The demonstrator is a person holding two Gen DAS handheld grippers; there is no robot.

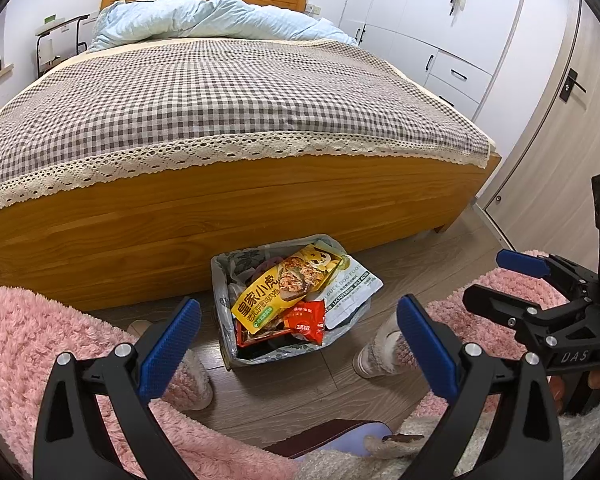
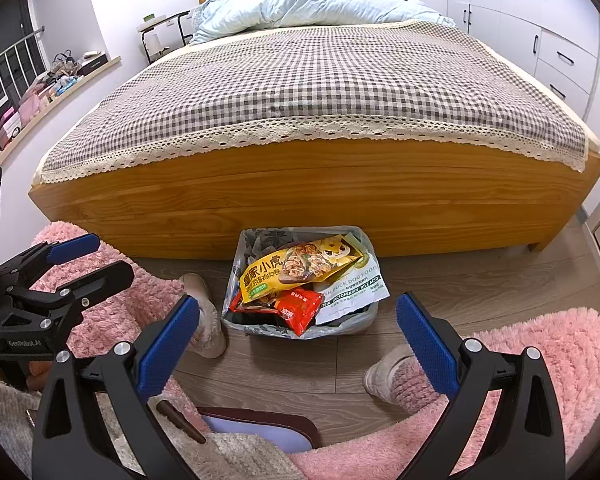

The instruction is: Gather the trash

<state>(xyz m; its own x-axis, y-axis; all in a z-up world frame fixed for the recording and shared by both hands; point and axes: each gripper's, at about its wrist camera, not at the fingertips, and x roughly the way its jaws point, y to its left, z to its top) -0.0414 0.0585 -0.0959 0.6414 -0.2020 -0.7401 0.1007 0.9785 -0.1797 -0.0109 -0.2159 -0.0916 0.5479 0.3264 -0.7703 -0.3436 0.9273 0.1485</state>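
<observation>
Hovering with jaws spread wide and empty, the left gripper (image 1: 299, 344) and right gripper (image 2: 298, 340) frame the trash bin (image 2: 300, 280) on the floor ahead, stuffed with a yellow snack bag (image 2: 296, 270), against the bed (image 2: 320, 196).

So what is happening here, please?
A seated person in pink fleece holds two grippers over the floor at the foot of the bed. The left gripper and right gripper are both open and hold nothing. Ahead stands a lined bin, already full: a yellow snack bag, a red wrapper and a white dog food pouch stick out.
</observation>
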